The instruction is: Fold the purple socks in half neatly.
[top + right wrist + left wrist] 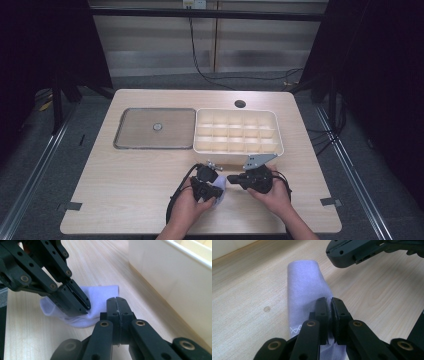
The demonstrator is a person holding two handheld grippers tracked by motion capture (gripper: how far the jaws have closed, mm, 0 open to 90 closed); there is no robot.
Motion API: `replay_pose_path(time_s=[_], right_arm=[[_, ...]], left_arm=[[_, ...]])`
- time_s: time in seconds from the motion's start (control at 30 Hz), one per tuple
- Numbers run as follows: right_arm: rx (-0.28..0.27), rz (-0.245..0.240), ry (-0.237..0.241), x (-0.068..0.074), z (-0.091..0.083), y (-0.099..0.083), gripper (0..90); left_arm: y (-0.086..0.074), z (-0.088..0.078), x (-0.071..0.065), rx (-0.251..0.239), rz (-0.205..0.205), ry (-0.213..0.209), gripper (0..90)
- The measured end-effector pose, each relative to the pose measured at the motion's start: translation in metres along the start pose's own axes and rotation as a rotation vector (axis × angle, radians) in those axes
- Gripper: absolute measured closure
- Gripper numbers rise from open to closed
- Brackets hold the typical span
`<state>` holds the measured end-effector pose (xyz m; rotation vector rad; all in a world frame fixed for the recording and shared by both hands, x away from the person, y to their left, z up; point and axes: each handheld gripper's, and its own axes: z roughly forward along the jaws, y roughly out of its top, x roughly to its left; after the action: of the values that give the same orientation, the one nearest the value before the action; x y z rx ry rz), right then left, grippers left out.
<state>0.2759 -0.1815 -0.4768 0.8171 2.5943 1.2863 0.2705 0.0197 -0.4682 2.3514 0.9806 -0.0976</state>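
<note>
A pale lilac cloth (pixel 304 282), folded like a small sock, lies on the wooden table near its front edge. My left gripper (pixel 330 300) is shut on one end of it, and the fabric shows pinched between the pads. In the right gripper view the cloth (pixel 102 296) looks white, with the left gripper (pixel 83 306) gripping it from the left. My right gripper (pixel 116 300) is shut with nothing between its jaws, its tips just short of the cloth. In the high view the left gripper (pixel 209 186) and right gripper (pixel 234 178) meet over the cloth (pixel 220 192).
A cream box (pixel 237 155) divided into several compartments stands just behind the grippers; its side wall (pixel 170 277) is close on the right. A flat grey tray (pixel 121 131) with a small round piece (pixel 157 127) lies to the box's left. A hole (pixel 240 104) pierces the tabletop behind.
</note>
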Motion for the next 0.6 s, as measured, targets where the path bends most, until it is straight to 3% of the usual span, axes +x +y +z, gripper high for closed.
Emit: replay_pose_path(time_s=[0.6], right_arm=[[-0.028,-0.015,0.024,0.007,0.021,0.017,90.0]], left_arm=[[-0.002,0.0,0.0,-0.013,0.003,-0.003,84.2]])
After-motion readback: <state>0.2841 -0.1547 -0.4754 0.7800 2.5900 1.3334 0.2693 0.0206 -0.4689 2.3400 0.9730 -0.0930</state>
